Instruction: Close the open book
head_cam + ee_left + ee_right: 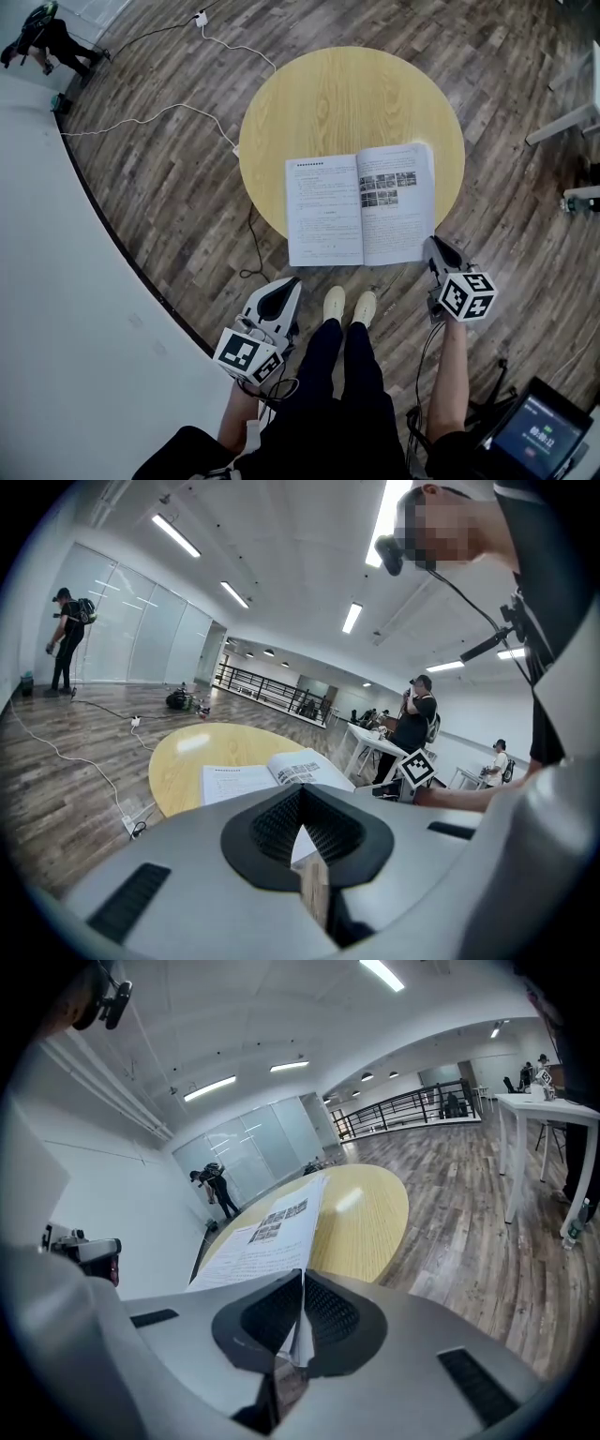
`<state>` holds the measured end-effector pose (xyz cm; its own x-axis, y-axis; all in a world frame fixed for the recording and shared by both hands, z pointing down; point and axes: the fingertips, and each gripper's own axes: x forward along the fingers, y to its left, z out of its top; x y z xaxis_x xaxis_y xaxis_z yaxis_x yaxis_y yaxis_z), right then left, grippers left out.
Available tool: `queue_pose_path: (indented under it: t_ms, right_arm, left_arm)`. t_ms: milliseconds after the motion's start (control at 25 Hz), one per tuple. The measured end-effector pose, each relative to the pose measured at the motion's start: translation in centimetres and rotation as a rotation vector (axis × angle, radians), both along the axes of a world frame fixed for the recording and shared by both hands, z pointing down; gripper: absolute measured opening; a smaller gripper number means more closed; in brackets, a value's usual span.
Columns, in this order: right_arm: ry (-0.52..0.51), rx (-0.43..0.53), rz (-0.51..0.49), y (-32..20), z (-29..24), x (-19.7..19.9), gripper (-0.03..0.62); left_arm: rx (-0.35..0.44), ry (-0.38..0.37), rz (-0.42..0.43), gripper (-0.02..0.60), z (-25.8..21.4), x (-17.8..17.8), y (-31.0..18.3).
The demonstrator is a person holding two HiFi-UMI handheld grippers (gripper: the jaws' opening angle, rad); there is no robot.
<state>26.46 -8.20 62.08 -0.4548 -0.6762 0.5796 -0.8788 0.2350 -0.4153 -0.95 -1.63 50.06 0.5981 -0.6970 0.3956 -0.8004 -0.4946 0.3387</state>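
**Operator:** Status of the book and grippers?

**Manual:** The book (361, 206) lies open at the table's (319, 103) near edge. At the table's near right, the right gripper (433, 246) has its jaws clamped on the right page's corner. Off the table's near left, the left gripper (291, 284) has its jaws together, empty.

**Operator:** Best procedure?

**Manual:** Probably carry the corner in an arc over the spine. Pull gently, since thin paper may tear. Release above the left page. Steady the book if it slides.
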Motion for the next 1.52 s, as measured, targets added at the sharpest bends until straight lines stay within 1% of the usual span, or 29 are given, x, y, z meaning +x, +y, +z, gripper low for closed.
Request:
queue_pose_path:
  t_ms: [360, 600, 800, 1040, 1280, 1520]
  right_arm:
    - [0.017, 0.079, -0.037, -0.2, -4.5, -1.7, 0.015]
    - [0.034, 0.122, -0.071, -0.1, -7.0, -4.0, 0.015]
    - [0.037, 0.156, -0.104, -0.4, -8.9, -6.7, 0.014]
    - [0.030, 0.174, -0.138, 0.2, -9.5, -10.3, 0.014]
    - [0.021, 0.174, -0.179, -0.2, -10.0, -12.9, 0.015]
    - [0.018, 0.167, -0.205, 0.1, -9.2, -15.8, 0.015]
  left_arm:
    - [0.066, 0.002, -0.056, -0.002, -3.1, -2.4, 1.5]
    - [0.099, 0.011, -0.102, -0.002, -4.7, -4.9, 3.3]
    - [0.126, 0.017, -0.143, -0.002, -5.9, -7.2, 4.3]
    - [0.143, 0.024, -0.181, -0.002, -6.0, -10.3, 5.8]
    - [0.144, 0.025, -0.220, -0.002, -6.5, -12.1, 6.1]
    - [0.146, 0.029, -0.244, -0.002, -6.2, -14.2, 7.0]
